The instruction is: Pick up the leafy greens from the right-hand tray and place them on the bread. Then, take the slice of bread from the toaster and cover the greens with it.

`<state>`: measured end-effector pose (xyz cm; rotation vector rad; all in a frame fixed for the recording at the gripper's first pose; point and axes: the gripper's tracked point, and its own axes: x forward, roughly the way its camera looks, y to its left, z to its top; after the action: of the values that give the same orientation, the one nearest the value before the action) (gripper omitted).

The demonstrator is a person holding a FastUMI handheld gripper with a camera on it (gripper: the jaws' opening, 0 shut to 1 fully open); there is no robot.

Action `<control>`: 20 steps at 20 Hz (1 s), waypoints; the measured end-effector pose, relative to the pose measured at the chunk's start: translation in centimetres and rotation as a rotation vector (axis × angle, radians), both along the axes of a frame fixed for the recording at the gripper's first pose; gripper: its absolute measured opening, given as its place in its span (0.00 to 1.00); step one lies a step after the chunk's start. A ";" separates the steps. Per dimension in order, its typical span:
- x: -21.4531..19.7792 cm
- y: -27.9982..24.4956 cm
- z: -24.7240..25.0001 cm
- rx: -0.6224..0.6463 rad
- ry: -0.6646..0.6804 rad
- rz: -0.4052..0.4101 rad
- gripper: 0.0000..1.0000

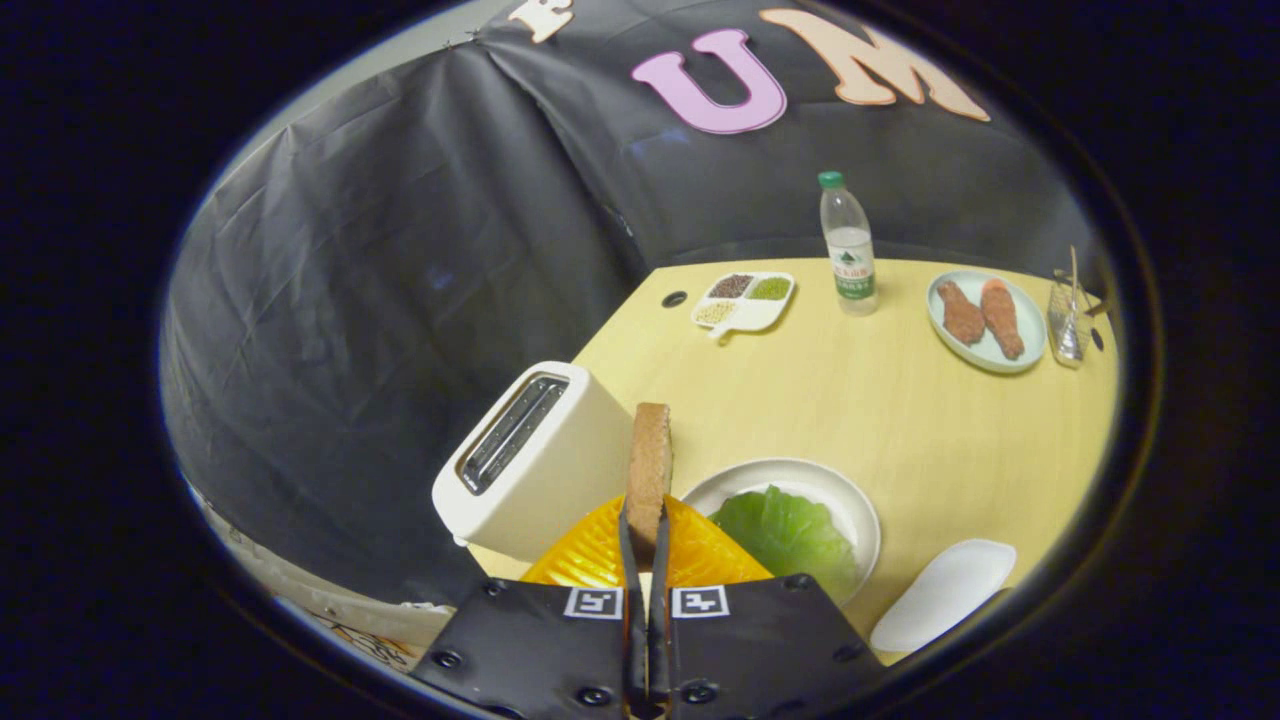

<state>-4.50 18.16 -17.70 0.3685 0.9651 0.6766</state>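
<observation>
Bread slice gripped upright in the tongs above the plate of greens.

At the bottom centre of the frame the tongs [647, 535] are seen nearly closed, both fingers pressed on the lower end of a brown slice of bread [650, 462], which is held on edge and upright. Just behind it an orange ribbed object [600, 555] is seen, and to its right a white plate [850, 500] carrying the leafy greens [785, 535]; whether bread lies under them cannot be told. An empty white tray [945, 592] lies at lower right. The cream toaster [535, 460] stands at centre left near the edge of the pale wooden surface [900, 410]. Further back are a compartment dish of grains [745, 298], a water bottle [848, 245], a plate with two brown pieces [985, 318] and a small wire basket [1068, 322]. Creased black cloth walls the booth behind.
</observation>
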 end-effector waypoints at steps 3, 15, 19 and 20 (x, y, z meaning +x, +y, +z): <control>-0.5 -0.8 -2.1 0.001 0.037 -0.029 0.04; -1.6 -5.7 -8.7 -0.087 0.127 -0.129 0.14; -2.8 -6.6 -10.1 -0.129 0.157 -0.105 0.41; -3.0 -6.6 -10.1 -0.129 0.155 -0.100 0.48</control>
<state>-7.53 11.56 -27.78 0.3561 1.1242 0.4971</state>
